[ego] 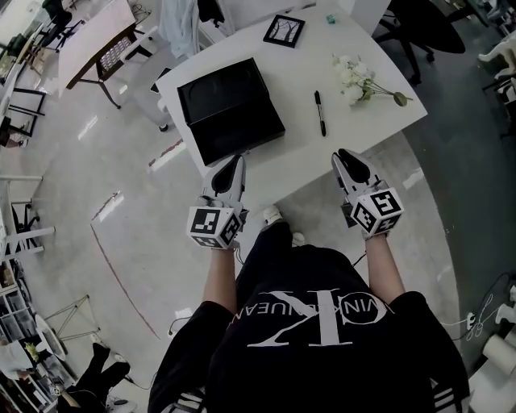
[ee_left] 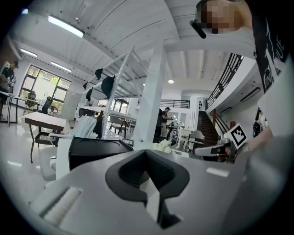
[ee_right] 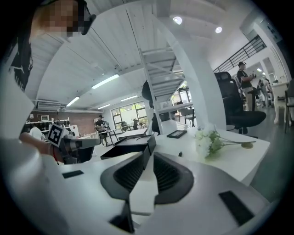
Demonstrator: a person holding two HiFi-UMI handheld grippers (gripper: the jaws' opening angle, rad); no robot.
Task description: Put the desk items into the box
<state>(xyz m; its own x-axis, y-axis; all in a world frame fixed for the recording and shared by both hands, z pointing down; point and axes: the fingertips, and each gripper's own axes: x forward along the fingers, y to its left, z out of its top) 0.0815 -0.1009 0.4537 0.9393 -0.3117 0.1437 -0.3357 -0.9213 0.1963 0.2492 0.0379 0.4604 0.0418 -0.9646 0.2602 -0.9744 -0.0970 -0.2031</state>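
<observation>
Nothing had gone into the black box (ego: 234,121) yet, so the task looked to be at its very start, with the first pick not begun. In the head view the box lay open and empty on the left part of the white desk (ego: 290,73), in the upper middle of the frame. The desk items were spread to its right: a pen (ego: 320,112) near the centre, a spray of white flowers (ego: 355,81) toward the upper right, a framed picture (ego: 284,31) at the top edge, and a small greenish object (ego: 329,18), too small to identify, beyond it. The left gripper (ego: 234,159) was held at the desk's near edge just below the box, and its own view showed its jaws pressed together with nothing between them. The right gripper (ego: 345,153) was held at the near edge further right, below the pen, and its jaws were likewise closed and empty. Both were well clear of every item. The pen seemed the nearest candidate for the right gripper. Taking it would call for spreading those jaws, reaching forward over the desk, lowering the jaws on either side of the thin barrel, and closing low enough to catch it before carrying it left to the box.
</observation>
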